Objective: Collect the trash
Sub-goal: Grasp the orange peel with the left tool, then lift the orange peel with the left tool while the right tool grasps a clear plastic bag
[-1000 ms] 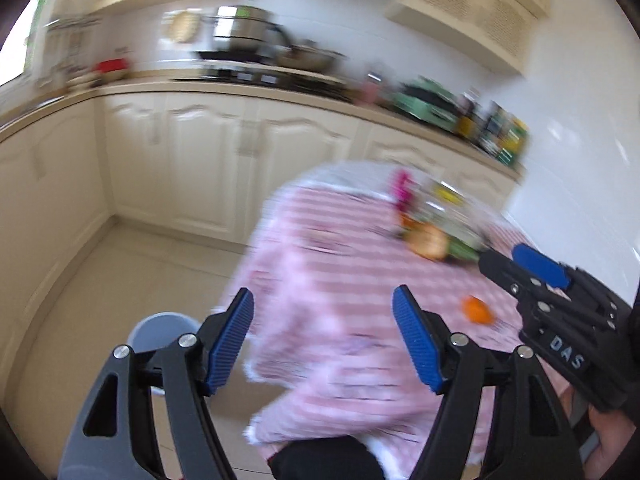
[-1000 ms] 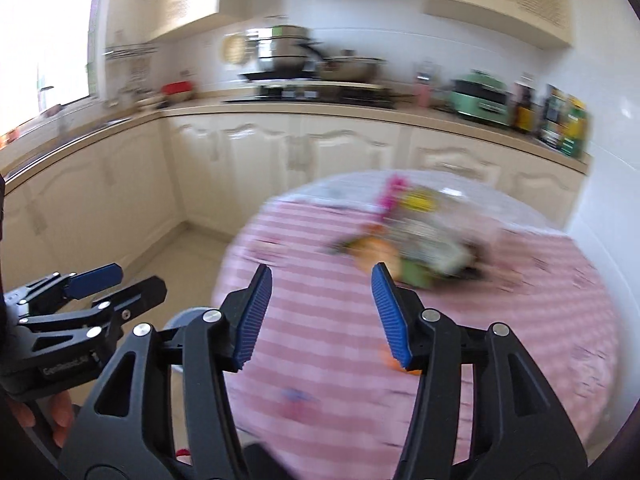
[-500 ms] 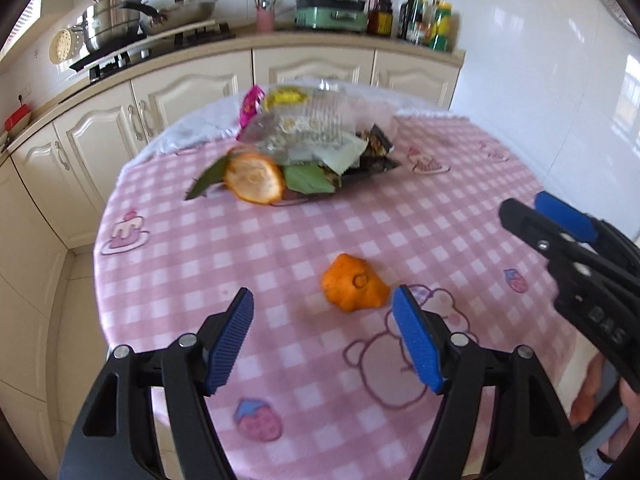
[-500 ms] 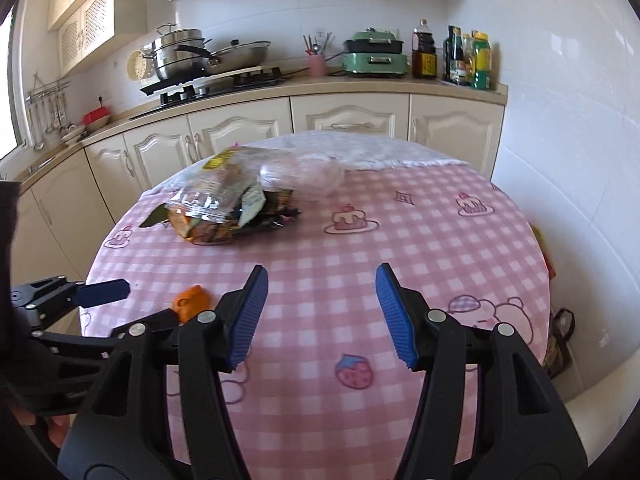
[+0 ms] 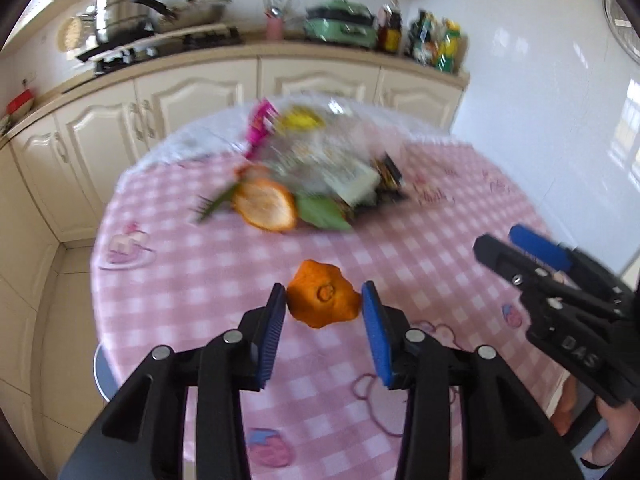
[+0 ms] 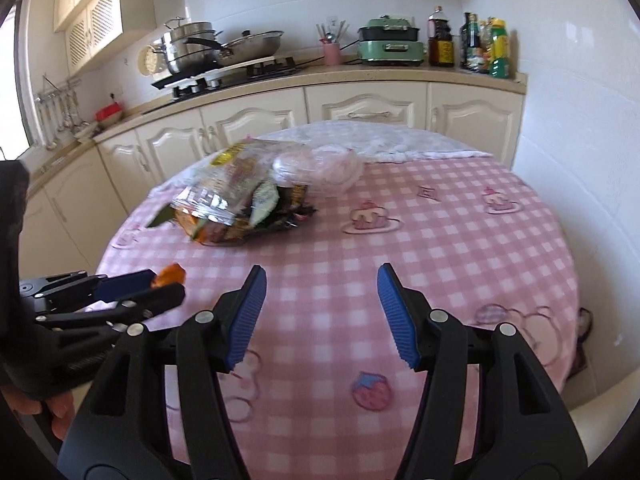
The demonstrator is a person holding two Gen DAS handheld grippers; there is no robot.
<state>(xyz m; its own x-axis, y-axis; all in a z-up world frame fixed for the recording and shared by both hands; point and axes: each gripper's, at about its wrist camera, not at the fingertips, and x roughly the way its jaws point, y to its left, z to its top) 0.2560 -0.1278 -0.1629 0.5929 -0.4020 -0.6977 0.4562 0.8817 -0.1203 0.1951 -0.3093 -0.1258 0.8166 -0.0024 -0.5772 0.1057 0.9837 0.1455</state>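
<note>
Two closing left gripper [image 5: 323, 307] fingers flank an orange peel [image 5: 322, 300] near the desk [image 5: 420, 248] edge; right gripper [image 6: 320, 312] wide over bare cloth.

Left gripper [image 5: 324, 304] angled downward, jaws closing around an orange peel piece [image 5: 322, 300] lying between the blue pads, left pad at its edge, right pad just short. Right gripper [image 6: 320, 300] also tilted down, jaws apart and opening, nothing between them. Fingers of a hand [image 6: 52, 412] wrapped round the left handle.
</note>
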